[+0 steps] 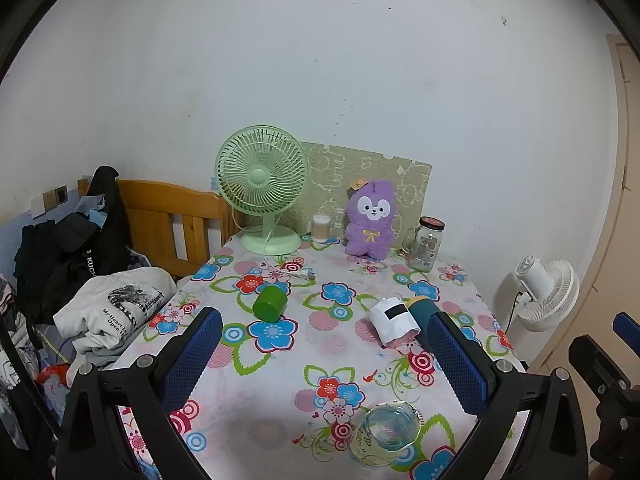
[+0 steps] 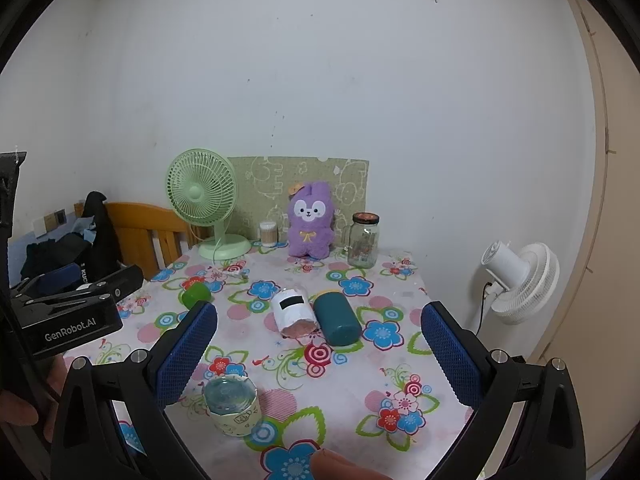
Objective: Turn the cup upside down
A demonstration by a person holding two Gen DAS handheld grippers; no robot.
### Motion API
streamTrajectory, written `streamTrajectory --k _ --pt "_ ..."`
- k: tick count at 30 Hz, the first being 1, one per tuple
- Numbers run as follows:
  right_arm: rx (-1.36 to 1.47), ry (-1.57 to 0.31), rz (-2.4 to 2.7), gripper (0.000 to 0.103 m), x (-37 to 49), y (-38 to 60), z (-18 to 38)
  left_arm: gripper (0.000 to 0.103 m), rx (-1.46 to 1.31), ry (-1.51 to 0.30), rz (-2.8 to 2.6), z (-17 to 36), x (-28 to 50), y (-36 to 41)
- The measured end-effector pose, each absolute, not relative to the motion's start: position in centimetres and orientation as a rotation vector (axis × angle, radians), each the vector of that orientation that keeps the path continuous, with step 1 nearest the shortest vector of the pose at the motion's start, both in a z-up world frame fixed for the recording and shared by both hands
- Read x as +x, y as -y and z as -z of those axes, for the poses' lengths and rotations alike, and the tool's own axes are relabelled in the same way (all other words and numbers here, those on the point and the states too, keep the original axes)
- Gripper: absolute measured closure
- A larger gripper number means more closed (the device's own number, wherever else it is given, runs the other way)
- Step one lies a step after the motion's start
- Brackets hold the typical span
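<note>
A clear glass cup (image 1: 384, 434) with a pale printed band stands near the front edge of the floral table (image 1: 280, 368); it also shows in the right wrist view (image 2: 232, 402), seemingly base up. My left gripper (image 1: 324, 350) is open and empty, above the table, the cup low between its fingers. My right gripper (image 2: 318, 346) is open and empty, the cup by its left finger (image 2: 186, 350). A green cup (image 1: 270, 303) (image 2: 195, 294), a white cup (image 1: 394, 322) (image 2: 293, 312) and a teal cup (image 1: 420, 308) (image 2: 336, 319) lie on their sides mid-table.
At the table's back stand a green desk fan (image 1: 260, 196), a purple plush toy (image 1: 370, 218), a glass jar (image 1: 428, 244) and a cotton-swab pot (image 1: 321, 227). A bed with clothes (image 1: 100, 280) is left. A white floor fan (image 1: 548, 292) is right.
</note>
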State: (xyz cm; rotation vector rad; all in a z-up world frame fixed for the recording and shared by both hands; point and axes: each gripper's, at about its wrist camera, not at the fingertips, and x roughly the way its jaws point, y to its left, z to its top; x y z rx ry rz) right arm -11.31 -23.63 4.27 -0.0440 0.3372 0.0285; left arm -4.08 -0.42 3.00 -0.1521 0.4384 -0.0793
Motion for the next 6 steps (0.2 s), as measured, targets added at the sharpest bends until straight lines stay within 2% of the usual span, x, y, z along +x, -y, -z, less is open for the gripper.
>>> streamTrajectory --k 6 --pt "-0.042 -0.338 -0.029 0.0 -11.29 23.59 -4.31 0.0 -0.139 -0.423 0.08 -3.39 -4.21 0.62"
